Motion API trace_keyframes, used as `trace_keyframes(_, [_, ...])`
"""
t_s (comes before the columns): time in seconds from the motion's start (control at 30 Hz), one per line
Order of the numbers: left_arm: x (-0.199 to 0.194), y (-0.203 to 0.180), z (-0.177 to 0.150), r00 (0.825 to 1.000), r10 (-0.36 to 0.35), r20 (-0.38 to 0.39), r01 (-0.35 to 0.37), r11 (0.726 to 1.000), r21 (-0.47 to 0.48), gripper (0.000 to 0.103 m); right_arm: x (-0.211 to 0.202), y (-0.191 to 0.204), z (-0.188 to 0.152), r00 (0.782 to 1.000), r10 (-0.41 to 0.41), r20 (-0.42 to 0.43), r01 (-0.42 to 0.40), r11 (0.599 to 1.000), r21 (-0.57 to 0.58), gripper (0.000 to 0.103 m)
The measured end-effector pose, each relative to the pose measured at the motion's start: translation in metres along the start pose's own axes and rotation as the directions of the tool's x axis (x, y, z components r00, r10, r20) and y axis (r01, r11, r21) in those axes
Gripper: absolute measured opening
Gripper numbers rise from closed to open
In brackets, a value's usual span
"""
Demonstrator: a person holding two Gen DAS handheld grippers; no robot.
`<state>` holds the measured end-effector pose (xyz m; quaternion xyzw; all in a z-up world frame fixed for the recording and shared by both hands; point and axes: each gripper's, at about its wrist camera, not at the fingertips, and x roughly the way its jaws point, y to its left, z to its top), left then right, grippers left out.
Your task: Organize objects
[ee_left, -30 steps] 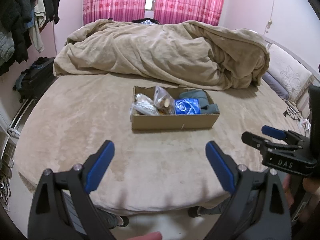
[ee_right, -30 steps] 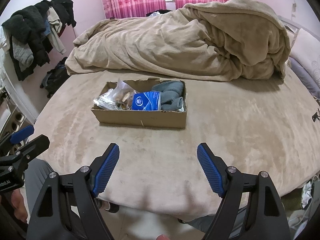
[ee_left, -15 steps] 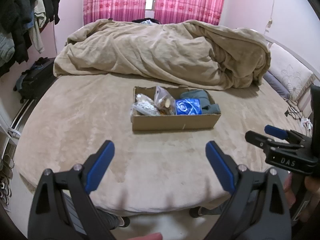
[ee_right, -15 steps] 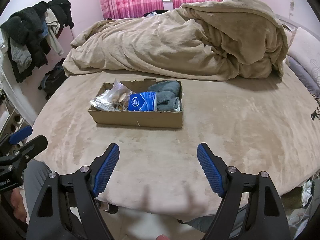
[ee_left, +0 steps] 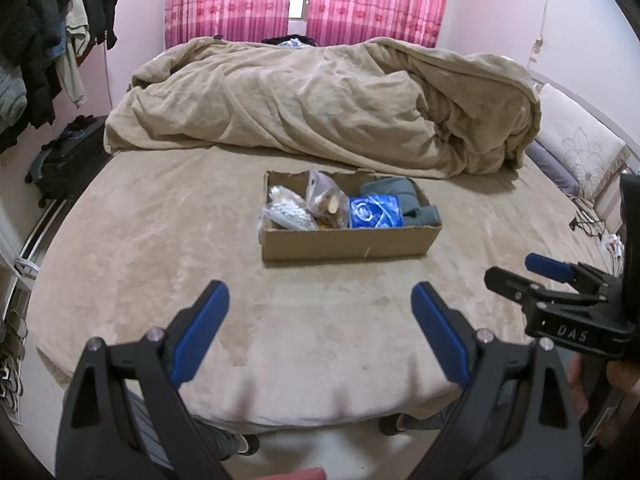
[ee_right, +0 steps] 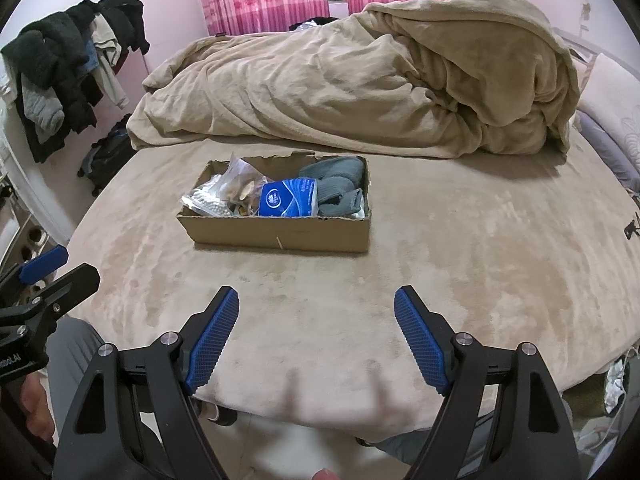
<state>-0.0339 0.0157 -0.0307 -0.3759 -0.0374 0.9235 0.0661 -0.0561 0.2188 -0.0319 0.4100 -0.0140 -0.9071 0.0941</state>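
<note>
Bed (ee_left: pixel 160 248) fills both views, tan cover, box as landmark. Duvet (ee_left: pixel 320 104) heaped behind the box, pillow (ee_left: pixel 576 140) far right of it, pink curtains (ee_left: pixel 304 0) beyond. Clothes (ee_right: pixel 68 76) hang well left of the box. Box (ee_left: pixel 348 242) sits mid-bed, open top. Inside it: grey socks (ee_right: pixel 340 184) at right end, blue pack (ee_left: pixel 374 211) touching them in the middle, clear bags (ee_left: pixel 304 208) at left end. My left gripper (ee_left: pixel 320 320) is in front of the box, well apart, fingers spread, empty. My right gripper (ee_right: pixel 316 328) also in front of the box, fingers spread, nothing held.
</note>
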Motion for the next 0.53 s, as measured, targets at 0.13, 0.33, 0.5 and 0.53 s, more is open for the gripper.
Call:
trace_keyframes(0.13, [0.002, -0.001, -0.001, 1.0, 0.0, -0.003, 0.0, 1.0, 0.003, 0.094, 0.001, 0.002, -0.001, 1.0, 0.005, -0.001, -0.005, 1.0, -0.001, 0.083])
trace_keyframes(0.33, [0.005, 0.0, -0.001, 1.0, -0.005, 0.001, 0.005, 1.0, 0.002, 0.094, 0.001, 0.002, -0.001, 1.0, 0.013, -0.004, -0.013, 1.0, -0.002, 0.083])
trace_keyframes(0.5, [0.012, 0.006, -0.004, 0.998, -0.01, 0.068, 0.009, 1.0, 0.013, 0.094, 0.003, 0.001, -0.001, 1.0, 0.008, -0.004, -0.008, 1.0, -0.005, 0.083])
trace_keyframes(0.53, [0.016, 0.01, -0.005, 0.997, -0.006, 0.079, 0.005, 1.0, 0.012, 0.094, 0.004, 0.0, -0.001, 1.0, 0.004, -0.005, -0.004, 1.0, -0.008, 0.083])
